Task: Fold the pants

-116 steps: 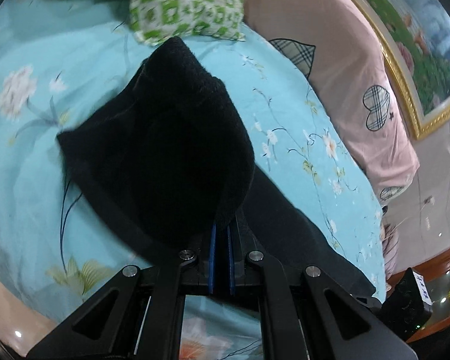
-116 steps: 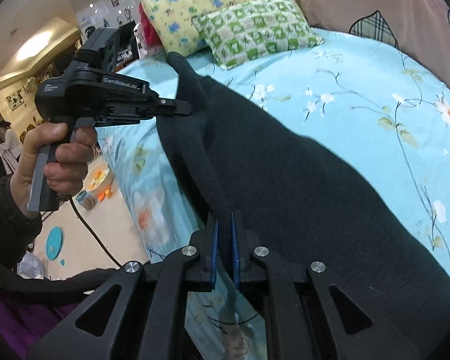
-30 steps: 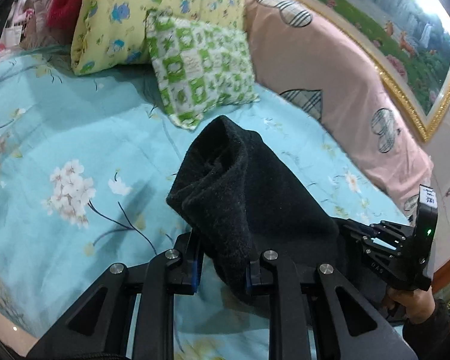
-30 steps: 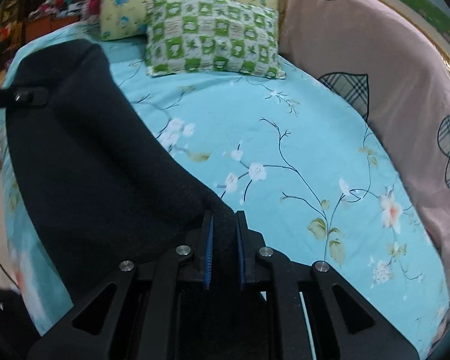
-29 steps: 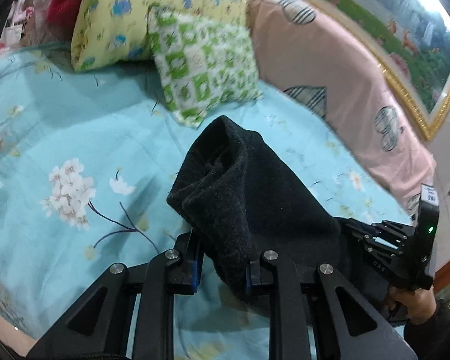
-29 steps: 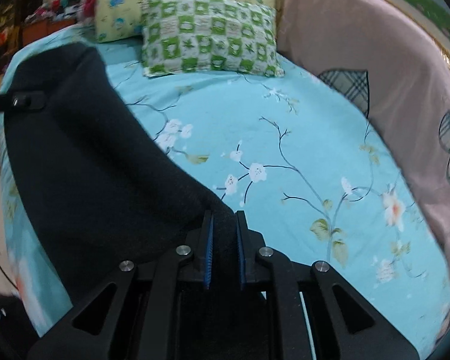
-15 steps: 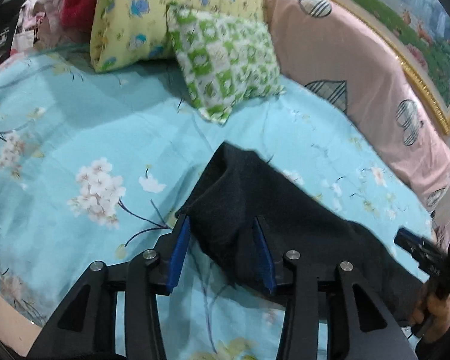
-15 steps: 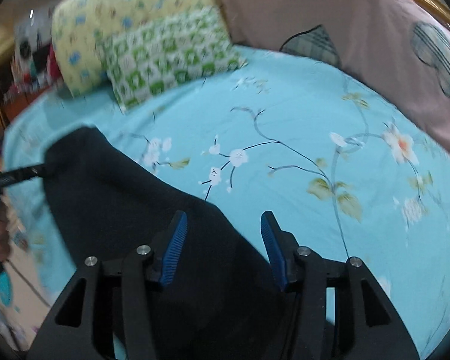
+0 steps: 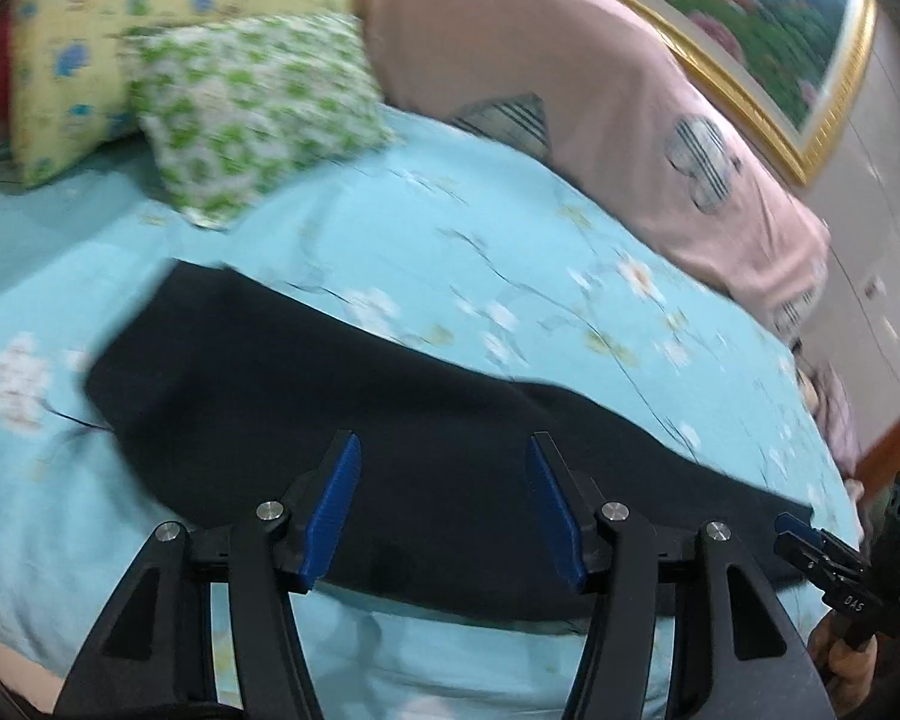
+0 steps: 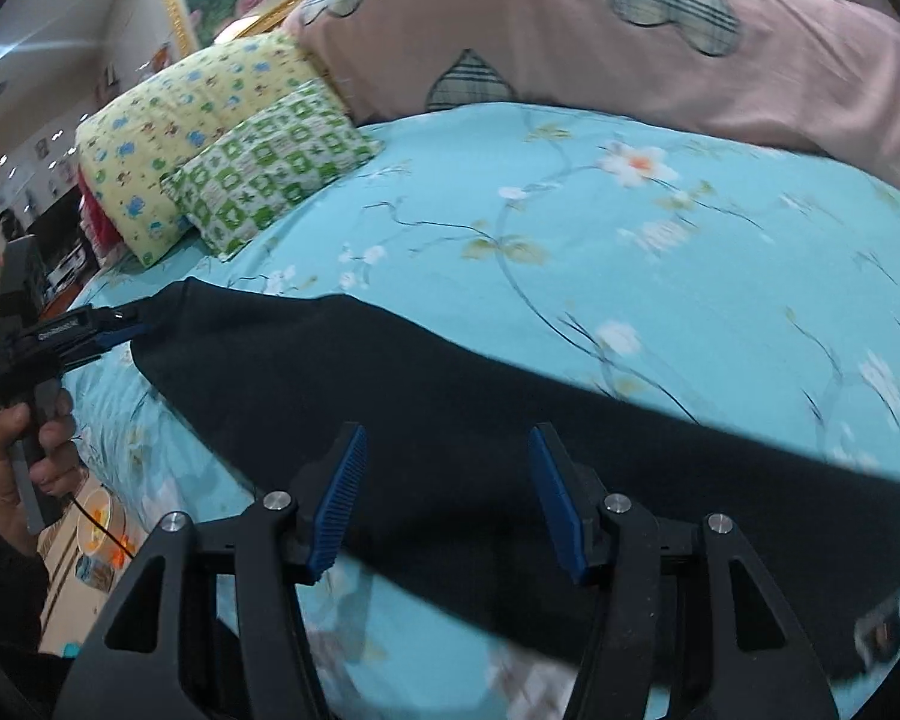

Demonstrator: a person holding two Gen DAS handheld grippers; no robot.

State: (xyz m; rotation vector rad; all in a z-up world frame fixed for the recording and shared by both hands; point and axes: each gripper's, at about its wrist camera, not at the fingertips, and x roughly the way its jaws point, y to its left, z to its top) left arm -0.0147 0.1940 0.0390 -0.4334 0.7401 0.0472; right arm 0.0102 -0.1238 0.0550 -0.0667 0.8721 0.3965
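Observation:
The black pants (image 9: 342, 408) lie flat in a long strip on the light blue flowered bed sheet (image 9: 510, 252); they also show in the right wrist view (image 10: 450, 408). My left gripper (image 9: 444, 504) is open and empty above the near edge of the pants. My right gripper (image 10: 447, 495) is open and empty over the same strip. The right gripper's tips show at the pants' right end in the left wrist view (image 9: 810, 546). The left gripper's tips show by the pants' left end in the right wrist view (image 10: 120, 330).
A green checked pillow (image 9: 252, 114) and a yellow pillow (image 9: 90, 36) lie at the head of the bed. A pink quilt (image 9: 600, 102) runs along the far side under a gold-framed picture (image 9: 750, 60). The floor with small objects (image 10: 96, 528) lies off the bed's left edge.
Both grippers have opened and let go of the pants, which now lie flat on the sheet. Both grippers have pulled back from the cloth.

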